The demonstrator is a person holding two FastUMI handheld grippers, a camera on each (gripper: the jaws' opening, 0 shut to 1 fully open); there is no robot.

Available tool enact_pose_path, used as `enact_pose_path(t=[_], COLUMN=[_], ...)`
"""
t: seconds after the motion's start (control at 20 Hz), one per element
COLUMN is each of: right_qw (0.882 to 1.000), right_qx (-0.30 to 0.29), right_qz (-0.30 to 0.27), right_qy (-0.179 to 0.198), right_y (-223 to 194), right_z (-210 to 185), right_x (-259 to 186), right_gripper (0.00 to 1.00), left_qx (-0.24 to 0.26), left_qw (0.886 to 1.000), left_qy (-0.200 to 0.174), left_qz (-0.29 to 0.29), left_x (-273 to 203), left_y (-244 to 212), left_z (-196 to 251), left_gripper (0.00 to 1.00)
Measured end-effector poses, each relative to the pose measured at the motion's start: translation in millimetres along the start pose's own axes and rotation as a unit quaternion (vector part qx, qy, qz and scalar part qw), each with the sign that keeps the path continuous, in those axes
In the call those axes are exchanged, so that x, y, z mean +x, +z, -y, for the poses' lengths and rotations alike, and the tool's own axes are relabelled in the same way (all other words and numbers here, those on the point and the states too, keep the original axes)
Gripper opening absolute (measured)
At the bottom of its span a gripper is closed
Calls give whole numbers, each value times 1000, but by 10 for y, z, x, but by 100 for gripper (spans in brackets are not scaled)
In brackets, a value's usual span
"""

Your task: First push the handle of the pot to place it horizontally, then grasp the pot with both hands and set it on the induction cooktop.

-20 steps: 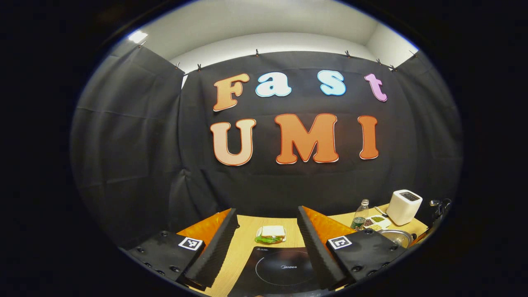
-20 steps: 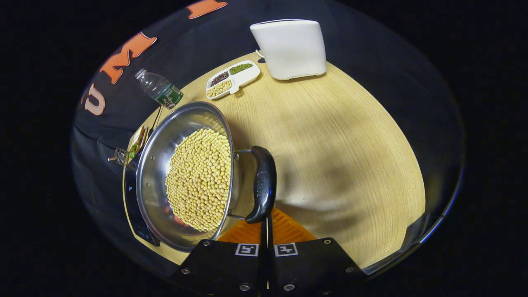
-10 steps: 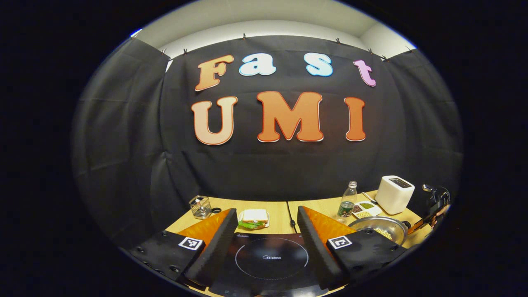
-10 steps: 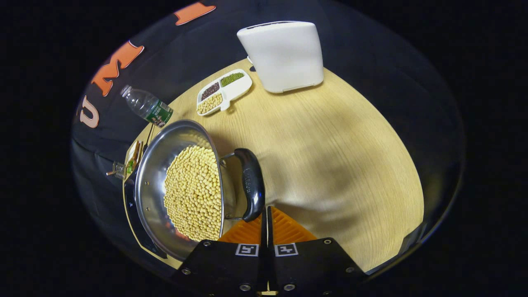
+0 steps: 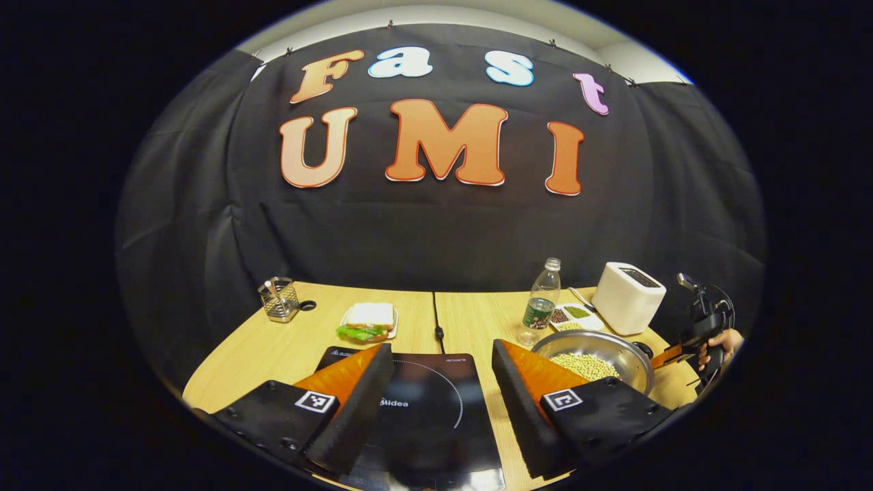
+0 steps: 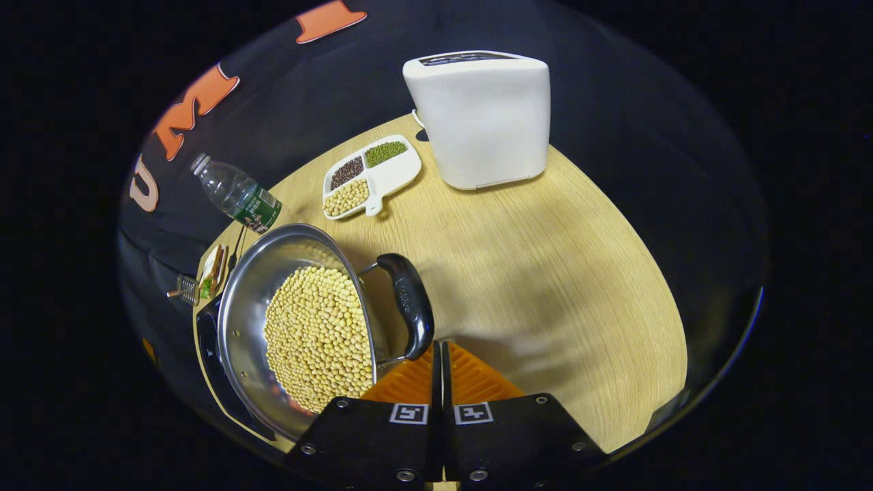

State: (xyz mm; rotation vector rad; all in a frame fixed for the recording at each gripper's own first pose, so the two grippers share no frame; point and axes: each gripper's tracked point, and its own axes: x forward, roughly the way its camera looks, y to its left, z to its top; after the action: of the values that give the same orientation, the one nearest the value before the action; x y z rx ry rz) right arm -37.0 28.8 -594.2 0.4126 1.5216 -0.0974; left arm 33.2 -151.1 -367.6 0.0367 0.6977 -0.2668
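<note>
so, left to right along the table [image 5: 273, 348], which carries everything:
far left edge: a wire basket [image 5: 278, 300] near the back; just right of it a sandwich [image 5: 368, 322] on a small plate
left gripper [image 5: 442, 382]: fingers wide apart, nothing between them; it hangs above the induction cooktop [image 5: 436, 416]
induction cooktop: dark, flat against the front edge, left of the pot; its cord runs toward the back edge
pot [image 6: 245, 327]: steel, full of soybeans [image 6: 317, 337]; on the table just right of the cooktop, its far rim overhanging the cooktop's edge in the right gripper view; not yet on the cooking ring
pot handle [image 6: 409, 303]: black, on the side toward the right gripper
right gripper [image 6: 437, 349]: fingers pressed together, nothing clamped; the tips sit at the lower end of the handle; whether they touch it, cannot tell; seen from the left gripper view it is at the right edge, held in a hand [image 5: 721, 341]
back edge, right half: a water bottle [image 5: 541, 303], then a divided dish [image 6: 372, 174] of beans, then a white toaster [image 6: 481, 116] at the far right corner
</note>
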Motion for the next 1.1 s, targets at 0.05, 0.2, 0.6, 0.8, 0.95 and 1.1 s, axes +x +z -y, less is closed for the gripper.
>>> enact_pose_path(t=[0.05,0.2,0.6,0.8,0.95,1.1], right_qw=[1000,1000,997,995,994,993], right_qx=[1,-5,-38,-51,-67,-81], right_qz=[1,8,68,74,77,84], right_qy=[1,23,27,42,34,6], right_y=[-3,-21,227,241,271,313], right_z=[-14,-99,-149,-285,-309,-232], right_x=[-5,-181,-517,-497,-412,-304], right_gripper=[0,1,49,78,88,92], left_qx=[3,12,0,-2,-2,-4], left_qw=[1000,999,990,983,977,973], left_qy=[-1,-9,-60,-64,-60,-54], left_qz=[-8,-34,-130,-174,-207,-226], left_x=[35,140,467,700,846,957], left_y=[-52,-242,-739,-1005,-1210,-1363], left_z=[40,160,784,1008,1061,1104], left_gripper=[95,95,96,96,96,96])
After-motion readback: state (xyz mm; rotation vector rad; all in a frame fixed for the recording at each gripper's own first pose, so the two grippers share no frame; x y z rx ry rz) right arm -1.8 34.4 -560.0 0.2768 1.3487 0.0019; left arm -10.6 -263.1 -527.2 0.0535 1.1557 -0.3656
